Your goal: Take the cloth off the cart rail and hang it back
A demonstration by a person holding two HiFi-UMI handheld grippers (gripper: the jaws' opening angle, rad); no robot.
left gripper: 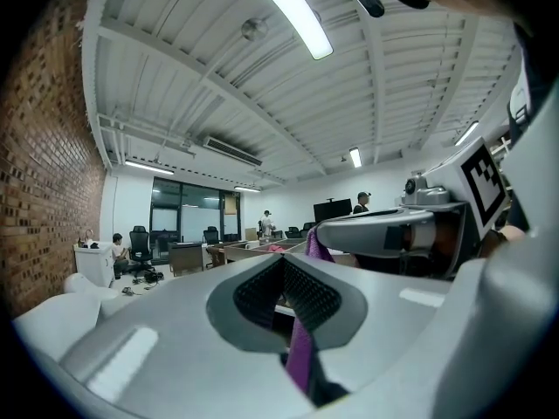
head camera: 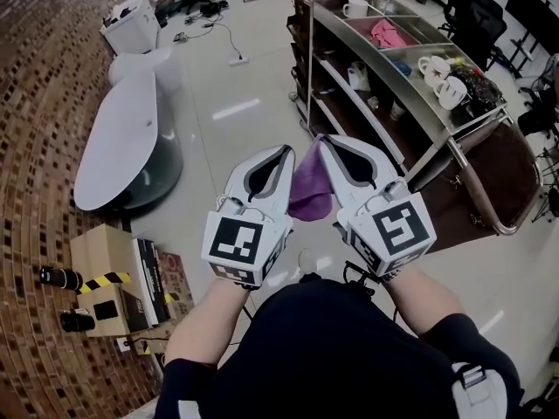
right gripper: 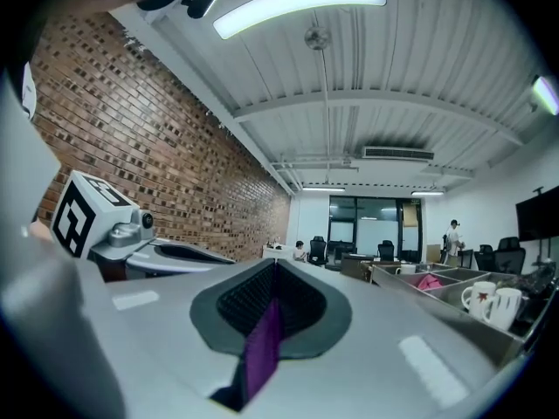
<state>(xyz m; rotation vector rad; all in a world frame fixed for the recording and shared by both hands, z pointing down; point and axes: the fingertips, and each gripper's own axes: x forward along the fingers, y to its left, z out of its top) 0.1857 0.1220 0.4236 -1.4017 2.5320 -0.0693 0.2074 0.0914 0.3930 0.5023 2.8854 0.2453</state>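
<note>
- The person's dark-sleeved forearms (head camera: 206,321) fill the bottom of the head view, each running up into a gripper with a square-marker cube.
- The left gripper (head camera: 286,150) has its jaws closed together. In the left gripper view, a thin strip of the purple cloth (left gripper: 301,356) is pinched in the seam between the dark pads.
- The right gripper (head camera: 324,140) is clamped tight as well. Its own view shows a fold of the cloth (right gripper: 262,356) squeezed between the ribbed pads (right gripper: 293,299), running from the seam toward the camera.
- The two grippers sit side by side, tips close together and angled toward each other.
- The purple cloth (head camera: 310,190) hangs bunched between them, gripped on both sides and sagging in the gap above the floor.
- The cloth is off the cart, touching nothing but the jaws.
- The chrome cart rail (head camera: 483,196) is to the right of the right gripper and is bare.
- The cart's top tray (head camera: 393,84) holds white mugs (head camera: 434,66) and a pink rag (head camera: 384,33).
- A white oval table (head camera: 118,142) stands well apart on the left.
</note>
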